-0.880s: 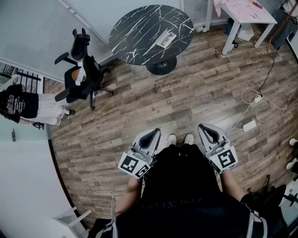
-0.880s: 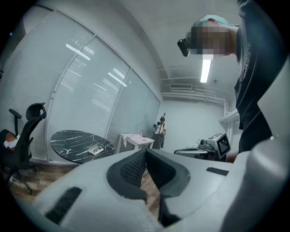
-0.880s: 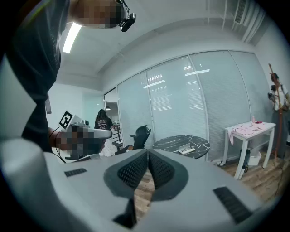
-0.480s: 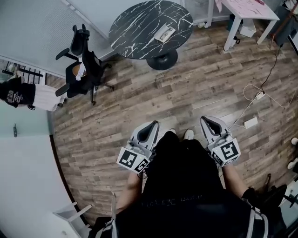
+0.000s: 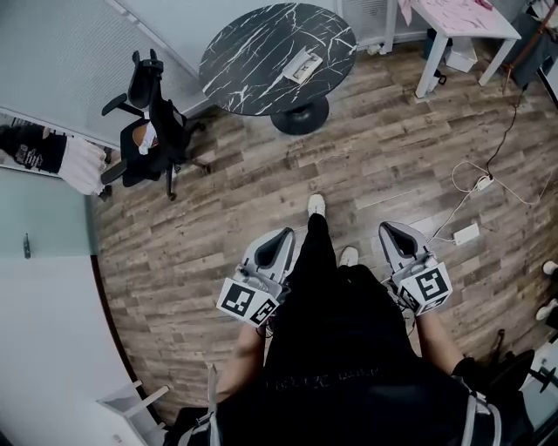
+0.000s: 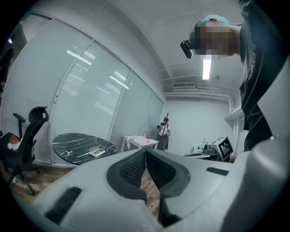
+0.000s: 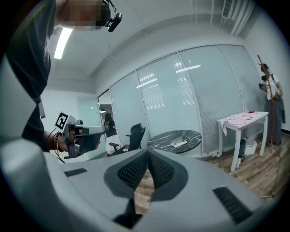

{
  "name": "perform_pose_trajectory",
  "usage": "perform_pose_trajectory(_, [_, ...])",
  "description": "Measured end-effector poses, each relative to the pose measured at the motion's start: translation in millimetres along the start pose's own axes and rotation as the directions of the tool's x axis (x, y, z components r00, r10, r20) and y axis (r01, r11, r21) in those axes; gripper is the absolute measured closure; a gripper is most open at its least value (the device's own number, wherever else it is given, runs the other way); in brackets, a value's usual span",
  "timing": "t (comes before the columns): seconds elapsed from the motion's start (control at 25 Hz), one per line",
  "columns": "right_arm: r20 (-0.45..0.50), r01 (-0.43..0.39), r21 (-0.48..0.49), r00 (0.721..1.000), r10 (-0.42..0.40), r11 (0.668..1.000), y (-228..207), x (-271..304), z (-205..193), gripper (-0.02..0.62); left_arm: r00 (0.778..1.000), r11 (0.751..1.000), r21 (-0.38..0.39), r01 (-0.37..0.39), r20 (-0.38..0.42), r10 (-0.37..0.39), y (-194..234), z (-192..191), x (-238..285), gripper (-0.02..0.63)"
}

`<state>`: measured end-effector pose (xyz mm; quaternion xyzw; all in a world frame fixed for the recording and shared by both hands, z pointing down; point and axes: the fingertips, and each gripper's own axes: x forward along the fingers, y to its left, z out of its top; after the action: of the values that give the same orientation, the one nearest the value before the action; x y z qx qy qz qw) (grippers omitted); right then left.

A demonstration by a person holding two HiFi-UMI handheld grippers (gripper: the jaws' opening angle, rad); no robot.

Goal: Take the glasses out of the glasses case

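The glasses case (image 5: 302, 66) is a pale, flat box lying closed on the round black marble table (image 5: 253, 61), far ahead across the wooden floor. It also shows small in the left gripper view as the case (image 6: 96, 152) and in the right gripper view as the case (image 7: 178, 143). My left gripper (image 5: 281, 237) and right gripper (image 5: 392, 231) hang at hip height on either side of my body, both far from the table. Each pair of jaws is pressed together with nothing between them, as seen at the left gripper (image 6: 146, 152) and the right gripper (image 7: 148, 153).
A black office chair (image 5: 148, 122) stands left of the table, near a glass wall. A white table (image 5: 462, 22) is at the far right. A cable and a white power adapter (image 5: 466, 233) lie on the floor to my right. A person (image 6: 164, 131) stands at the far wall.
I have stepped forward: one foot now reaches ahead between the grippers. Both grippers stay shut at my sides.
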<state>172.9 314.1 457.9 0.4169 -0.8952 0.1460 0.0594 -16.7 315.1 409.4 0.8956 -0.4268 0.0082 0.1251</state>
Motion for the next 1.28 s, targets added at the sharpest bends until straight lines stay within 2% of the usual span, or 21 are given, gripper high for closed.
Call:
perform_pose_trajectory(0.32, [-0.028, 0.012, 0.027, 1.000, -0.012, 1.000, -14, 16, -6, 0.565, 0.999, 1.000, -0.007, 0.029, -0.022, -0.029, 17, -3, 23, 0.588])
perform_pose_trajectory(0.56, [-0.064, -0.025, 0.020, 0.998, 0.027, 0.999, -20, 53, 4, 0.565, 0.999, 0.999, -0.026, 0.024, -0.020, -0.025, 46, 7, 43, 0.588])
perform_pose_trajectory(0.84, [-0.083, -0.058, -0.004, 0.995, 0.058, 0.998, -26, 111, 27, 0.565, 0.999, 0.998, -0.048, 0.028, -0.024, -0.030, 102, 18, 73, 0.588])
perform_pose_trajectory(1.28, [-0.116, -0.019, 0.008, 0.993, 0.020, 1.000, -53, 214, 54, 0.565, 0.998, 0.993, -0.100, 0.058, -0.029, -0.061, 200, 31, 123, 0.588])
